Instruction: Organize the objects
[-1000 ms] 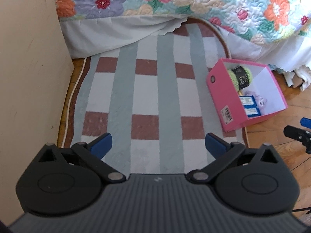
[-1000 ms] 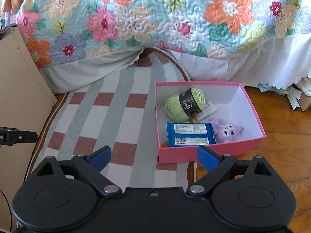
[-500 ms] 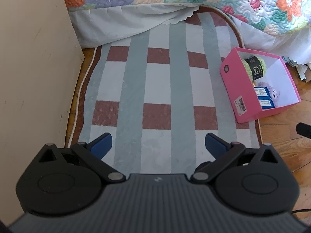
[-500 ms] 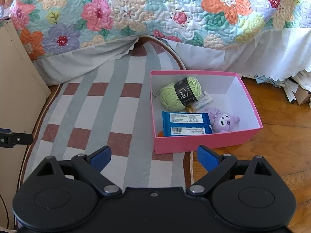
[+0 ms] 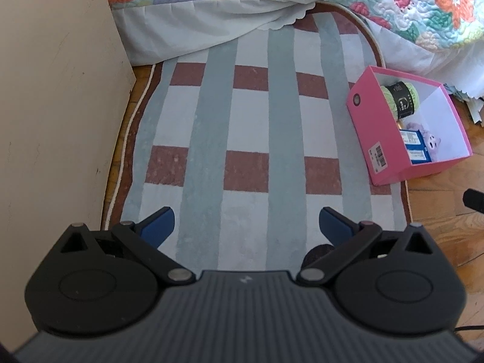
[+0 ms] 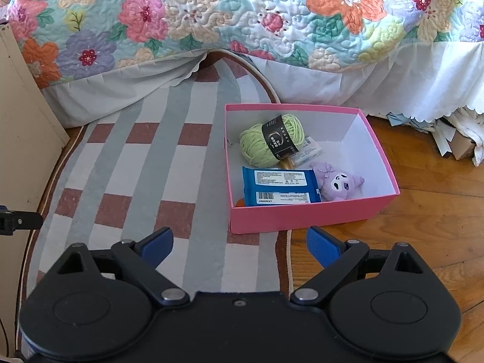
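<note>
Right wrist view: my right gripper [image 6: 239,240], jaws spread and empty, has backed off the filled pink box [image 6: 305,216]; sorting looks complete.

A striped rug [image 5: 251,139] in grey, white and brick-red lay across a wooden parquet floor [image 6: 429,211] beside a bed, its rounded end slipping under the bed's white scalloped skirt [image 6: 378,78]. A quilted bedspread [image 6: 242,15] patterned with large orange, pink and purple flowers hung over the skirt. A plain cream-coloured cabinet panel [image 5: 54,106], lightly scuffed, stood along the rug's left edge. Crumpled paper and cardboard scraps [image 6: 453,142] sat on the floor near the bed's right end. Soft daylight lit the room evenly.
</note>
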### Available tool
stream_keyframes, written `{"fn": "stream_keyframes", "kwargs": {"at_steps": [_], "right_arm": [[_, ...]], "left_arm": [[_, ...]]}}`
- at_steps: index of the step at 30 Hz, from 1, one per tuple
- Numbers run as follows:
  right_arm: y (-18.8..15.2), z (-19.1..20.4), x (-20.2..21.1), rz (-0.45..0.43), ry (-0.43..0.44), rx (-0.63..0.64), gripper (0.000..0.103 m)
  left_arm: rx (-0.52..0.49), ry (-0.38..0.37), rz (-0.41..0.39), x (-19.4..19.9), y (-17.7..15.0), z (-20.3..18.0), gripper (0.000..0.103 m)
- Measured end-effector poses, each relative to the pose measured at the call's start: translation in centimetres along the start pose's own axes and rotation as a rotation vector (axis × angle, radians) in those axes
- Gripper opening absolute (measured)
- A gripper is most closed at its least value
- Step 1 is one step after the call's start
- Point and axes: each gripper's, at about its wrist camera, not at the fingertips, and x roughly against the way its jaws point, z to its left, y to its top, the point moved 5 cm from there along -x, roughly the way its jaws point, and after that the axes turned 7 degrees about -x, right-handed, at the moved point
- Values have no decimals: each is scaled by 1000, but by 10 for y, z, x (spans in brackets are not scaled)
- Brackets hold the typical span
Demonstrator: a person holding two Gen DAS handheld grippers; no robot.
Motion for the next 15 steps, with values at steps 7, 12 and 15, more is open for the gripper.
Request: {"fn": "stream_keyframes", "kwargs": {"at_steps": [7,12,15], "right_arm": [[-2,-1,0,6,-3,-1,97],[-3,-2,-1,16,-4,0,97],[-2,-2,-1,19,-6,1,97]], "left_arm": [[6,-10,23,-3,-3,-1,103],[27,-6,33,-6,-6,5,103],[26,-3,38,-7,-7,6,103]]}}
